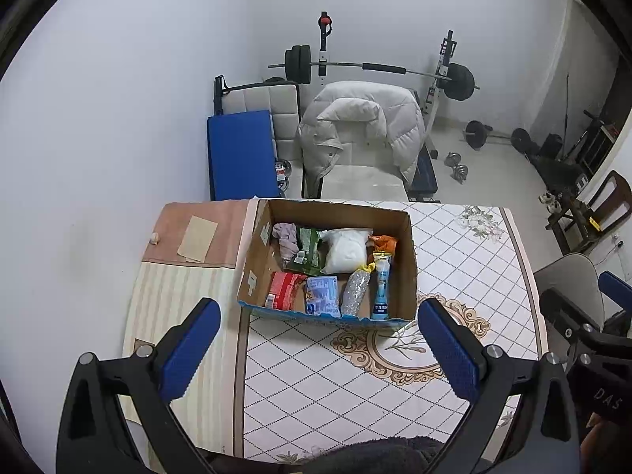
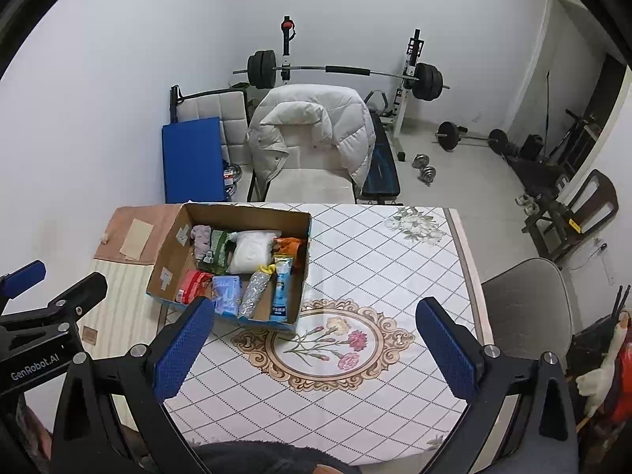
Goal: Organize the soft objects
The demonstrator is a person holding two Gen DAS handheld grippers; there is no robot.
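Observation:
An open cardboard box [image 1: 409, 272] stands on the patterned table [image 1: 454, 245]; it also shows in the right wrist view [image 2: 166, 260]. Inside lie several soft packs: a white bag [image 1: 345, 251], a green pack [image 1: 306, 251], a red pack [image 1: 282, 290], a pale blue pack [image 1: 322, 296], a clear bag [image 1: 355, 292], a blue tube pack [image 1: 381, 288], an orange pack [image 1: 383, 243] and a lilac cloth [image 1: 286, 237]. My left gripper [image 1: 316, 351] is open and empty, held above the table before the box. My right gripper [image 2: 316, 349] is open and empty, to the box's right.
A chair with a white puffer jacket [image 1: 355, 126] stands behind the table. A blue mat [image 1: 241, 154], a barbell rack [image 1: 375, 67] and dumbbells [image 1: 456, 166] lie beyond. Grey chair [image 2: 525, 300] at the right. A beige paper [image 1: 197, 237] lies at the table's far left.

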